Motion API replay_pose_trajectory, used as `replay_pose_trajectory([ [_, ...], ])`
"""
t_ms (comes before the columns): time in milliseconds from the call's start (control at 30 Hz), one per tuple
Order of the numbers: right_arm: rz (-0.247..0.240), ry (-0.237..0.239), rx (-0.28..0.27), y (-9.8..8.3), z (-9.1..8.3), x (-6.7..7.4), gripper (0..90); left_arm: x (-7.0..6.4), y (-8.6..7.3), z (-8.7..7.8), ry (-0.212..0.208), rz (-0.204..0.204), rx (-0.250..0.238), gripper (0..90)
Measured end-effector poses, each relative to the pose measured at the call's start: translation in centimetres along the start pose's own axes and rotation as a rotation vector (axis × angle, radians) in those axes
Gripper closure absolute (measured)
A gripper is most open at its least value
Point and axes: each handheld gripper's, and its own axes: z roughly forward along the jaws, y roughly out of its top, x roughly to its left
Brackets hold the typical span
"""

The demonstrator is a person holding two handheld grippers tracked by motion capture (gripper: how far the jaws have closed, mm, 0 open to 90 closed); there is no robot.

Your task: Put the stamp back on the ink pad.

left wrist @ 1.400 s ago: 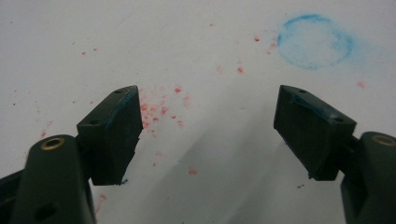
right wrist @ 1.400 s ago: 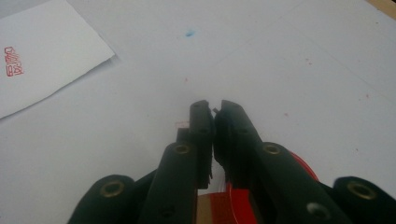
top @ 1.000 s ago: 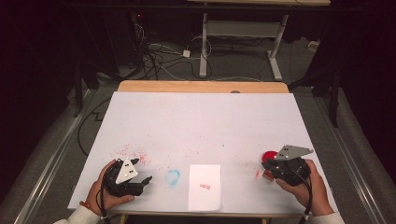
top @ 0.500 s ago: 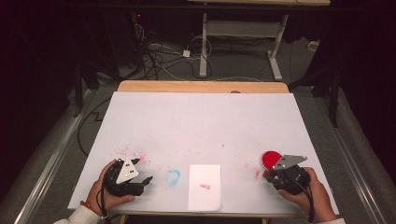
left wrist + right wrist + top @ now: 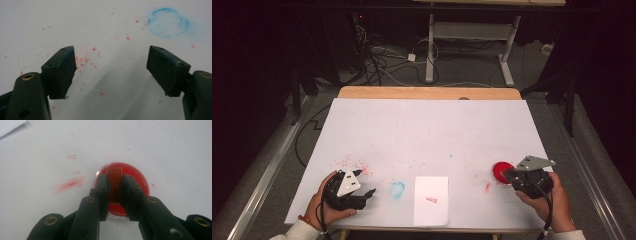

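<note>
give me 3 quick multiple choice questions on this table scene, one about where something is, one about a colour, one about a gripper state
1. Where does the white paper sheet lie?
A. at the far edge of the table
B. near the front edge, between the two grippers
C. under the red ink pad

2. What colour is the ring-shaped stain ahead of the left gripper?
A. blue
B. green
C. black

3. How do the right gripper's jaws stand?
A. spread wide over bare table
B. nearly shut, tips over the red ink pad
C. clamped on the paper sheet

Answers: 1 B, the high view shows the sheet at the near edge, between the hands. 2 A, the left gripper view shows a blue ring. 3 B, the right gripper view shows a narrow gap between the jaws above the pad.
</note>
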Motion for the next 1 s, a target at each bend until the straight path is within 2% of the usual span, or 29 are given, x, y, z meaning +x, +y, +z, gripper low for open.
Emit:
replay_pose_trajectory([
  [200, 0.004, 0.004, 0.045, -0.1, 1.3, -0.4, 75.8, 0.0, 0.0, 0.1, -0.002, 0.003, 0.004, 23.0],
  [267, 0.011, 0.006, 0.056, -0.2, 1.6, -0.4, 70.0, 0.0, 0.0, 0.0, -0.001, 0.002, 0.004, 23.0],
  [367, 0.011, 0.000, 0.053, -0.2, 1.5, -0.4, 66.9, 0.0, -0.1, 0.0, 0.000, 0.001, 0.002, 23.0],
  [467, 0.021, -0.005, 0.013, -0.1, 0.9, -0.4, 61.9, 0.0, -0.1, 0.0, 0.001, 0.000, -0.001, 23.0],
  [700, -0.033, -0.033, -0.126, -0.7, -0.7, 0.2, 49.0, 0.1, -0.1, -0.2, 0.003, -0.004, -0.008, 23.0],
  [800, -0.027, -0.048, -0.186, -1.0, -1.2, 0.5, 41.2, 0.1, -0.1, -0.2, 0.001, -0.005, -0.012, 22.9],
  [900, -0.034, -0.093, -0.221, -1.3, -1.4, 0.9, 36.3, 0.2, -0.1, -0.3, 0.000, -0.009, -0.017, 22.9],
  [1000, -0.037, -0.106, -0.264, -1.5, -1.7, 1.4, 31.7, 0.2, -0.2, -0.4, -0.006, -0.024, -0.019, 22.9],
])
